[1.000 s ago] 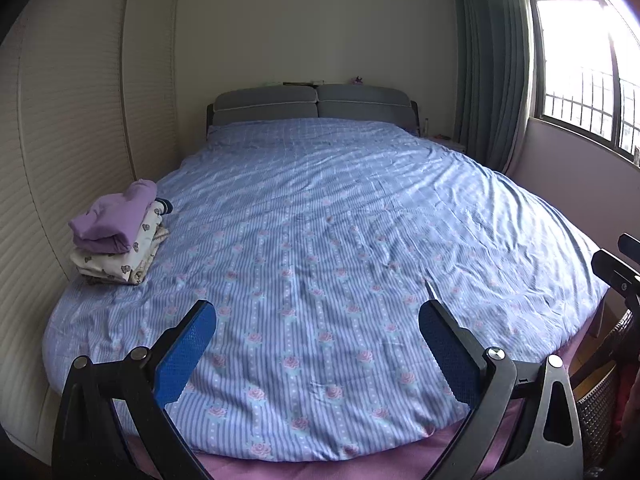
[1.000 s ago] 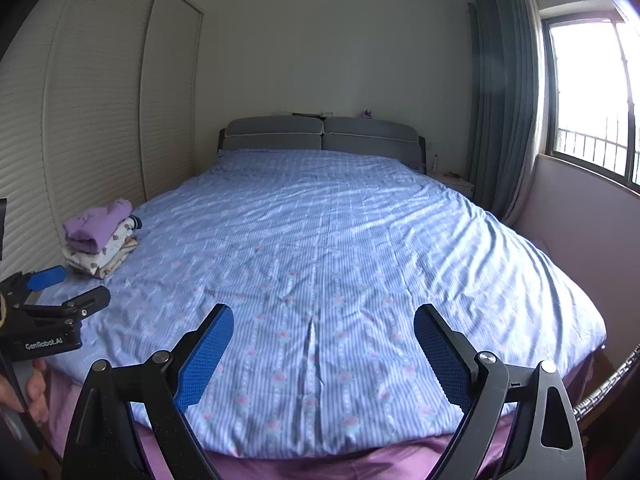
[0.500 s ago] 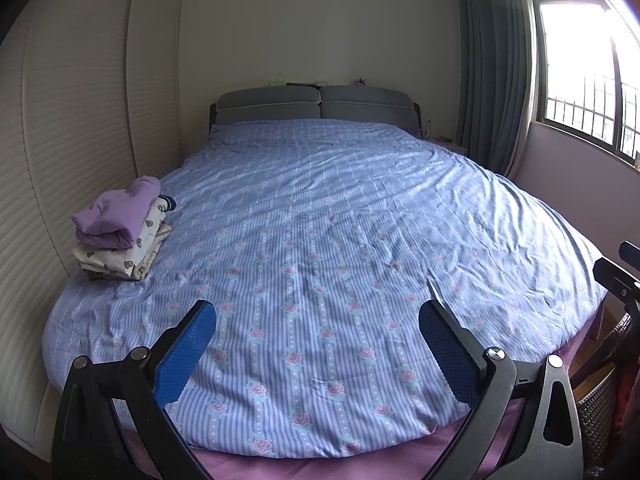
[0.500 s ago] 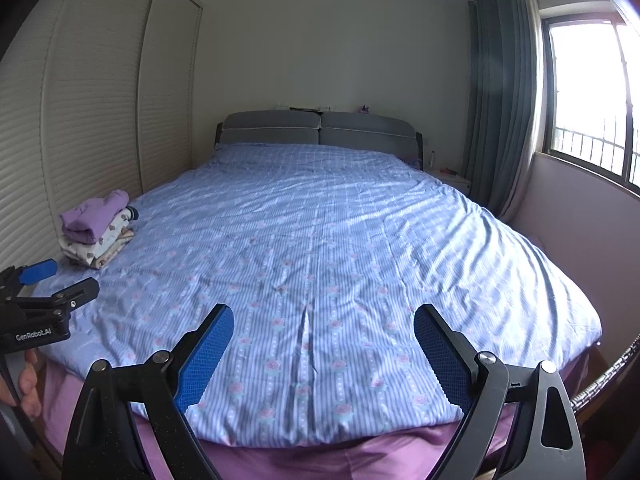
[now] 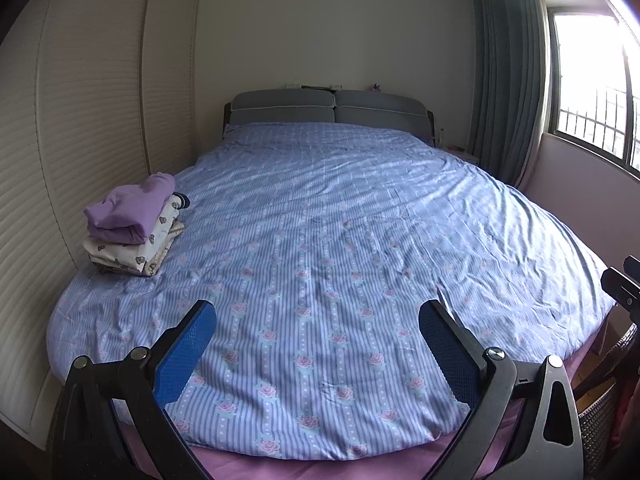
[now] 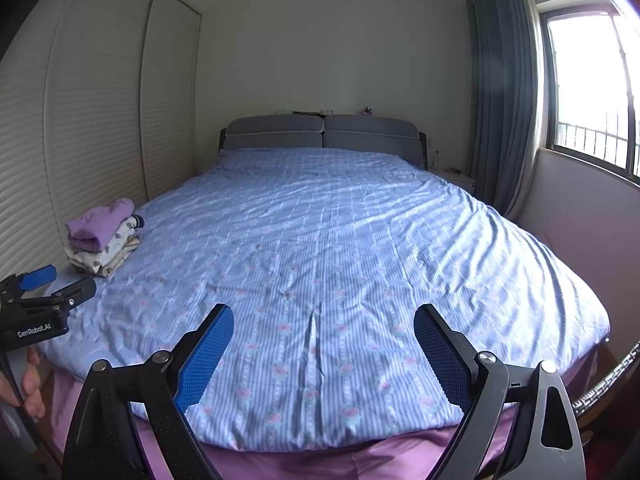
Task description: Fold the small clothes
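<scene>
Both grippers hover at the foot of the bed, lower part of each frame, pointing slightly down over the cover. Left gripper: jaws spread wide, nothing between the blue pads. Right gripper: likewise wide open, empty. The pile of folded clothes sits at the left edge of the cover, mid-left in both views, close to the slatted wardrobe. A lilac piece lies on top, cream printed pieces under it, and something dark is tucked at the far side. No unfolded garment shows on the cover. Judgement: the step in hand is fetching the next piece. A wicker basket edges in at lower right of the left view; its contents are hidden. To do it well: pinch a single layer near a hem or shoulder, lift clear, and lay it flat in the bare middle of the cover, well apart from the pile so that it isn't disturbed. Materials: the cover is thin striped cotton, pale blue with pink rosettes, softly creased, and likely to ruck under a dragged pad. A plain pink sheet shows below it at the foot. The pile looks like soft, limp knit with rounded fold edges. The pads are finely textured, on rigid black fingers. The headboard is grey and padded; grey curtains hang at upper right.
</scene>
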A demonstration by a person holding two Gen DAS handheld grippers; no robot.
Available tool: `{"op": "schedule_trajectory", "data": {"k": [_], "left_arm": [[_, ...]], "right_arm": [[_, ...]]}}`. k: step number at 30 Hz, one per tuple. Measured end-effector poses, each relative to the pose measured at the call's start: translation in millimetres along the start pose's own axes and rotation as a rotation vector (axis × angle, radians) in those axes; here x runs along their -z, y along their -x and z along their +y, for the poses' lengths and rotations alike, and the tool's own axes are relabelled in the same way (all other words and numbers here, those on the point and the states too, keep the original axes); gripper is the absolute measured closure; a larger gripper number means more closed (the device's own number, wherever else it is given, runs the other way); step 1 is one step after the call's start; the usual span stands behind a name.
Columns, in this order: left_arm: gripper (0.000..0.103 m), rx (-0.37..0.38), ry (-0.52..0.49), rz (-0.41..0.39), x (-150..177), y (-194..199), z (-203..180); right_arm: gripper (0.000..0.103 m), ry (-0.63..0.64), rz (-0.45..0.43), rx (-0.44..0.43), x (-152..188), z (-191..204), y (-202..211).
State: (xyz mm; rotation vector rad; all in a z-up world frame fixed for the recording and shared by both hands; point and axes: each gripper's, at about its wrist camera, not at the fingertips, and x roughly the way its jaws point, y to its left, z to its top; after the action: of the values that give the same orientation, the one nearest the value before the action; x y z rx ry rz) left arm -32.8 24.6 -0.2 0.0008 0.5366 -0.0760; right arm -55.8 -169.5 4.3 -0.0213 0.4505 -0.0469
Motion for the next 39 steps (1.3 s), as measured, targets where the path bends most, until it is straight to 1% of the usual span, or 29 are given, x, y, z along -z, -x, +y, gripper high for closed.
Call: {"op": "schedule_trajectory", "data": {"k": [39], "left_arm": [[0.000,-0.002,-0.008,-0.024,-3.0,7.3,-0.7]], "right_arm": [[0.011,-0.001,-0.003,-0.011,-2.0,-0.8,-0.3]]}}
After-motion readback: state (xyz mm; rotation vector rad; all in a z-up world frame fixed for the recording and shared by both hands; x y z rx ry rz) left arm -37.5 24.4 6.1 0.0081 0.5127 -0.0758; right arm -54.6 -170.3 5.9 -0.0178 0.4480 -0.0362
